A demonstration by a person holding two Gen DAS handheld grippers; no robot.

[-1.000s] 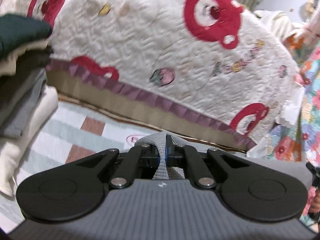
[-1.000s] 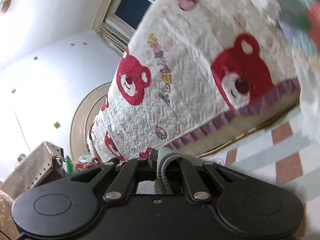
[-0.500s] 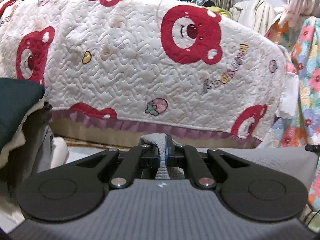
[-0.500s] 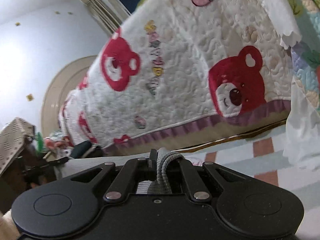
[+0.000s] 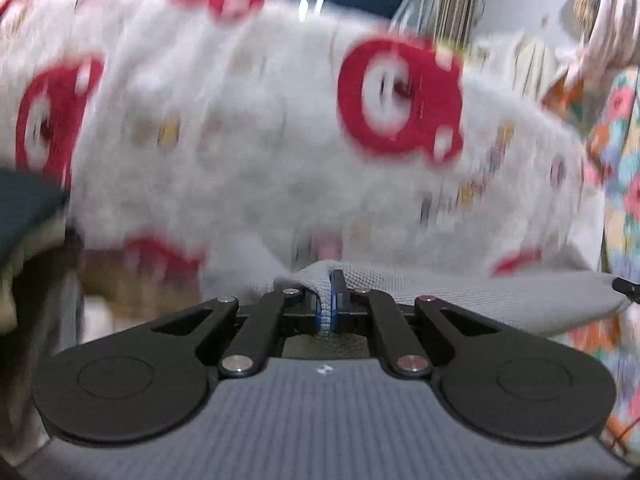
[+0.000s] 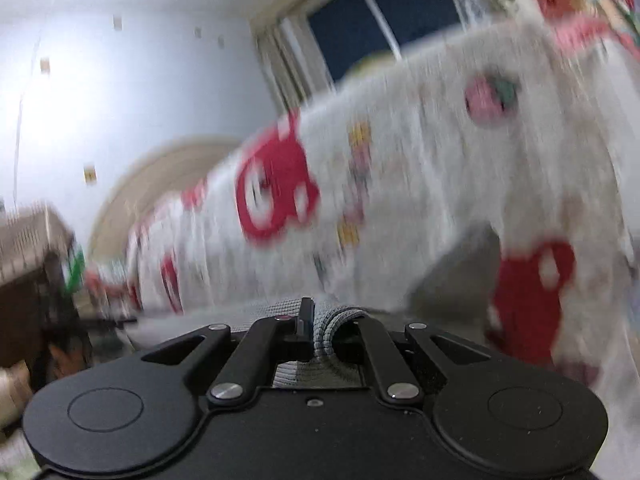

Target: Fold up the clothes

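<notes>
Before a bear-print quilt (image 5: 248, 152), both jaws pinch the grey garment (image 5: 460, 300) stretched between them.

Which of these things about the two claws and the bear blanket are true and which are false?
1. The left claw is shut on the grey knit garment. True.
2. The right claw is open and holds nothing. False: it is shut on the grey knit garment too.
3. The white quilt has red bear faces on it. True.
4. The window shows bright daylight. False: the panes look dark.
5. The bear quilt is plain blue. False: it is white with red bears.
</notes>
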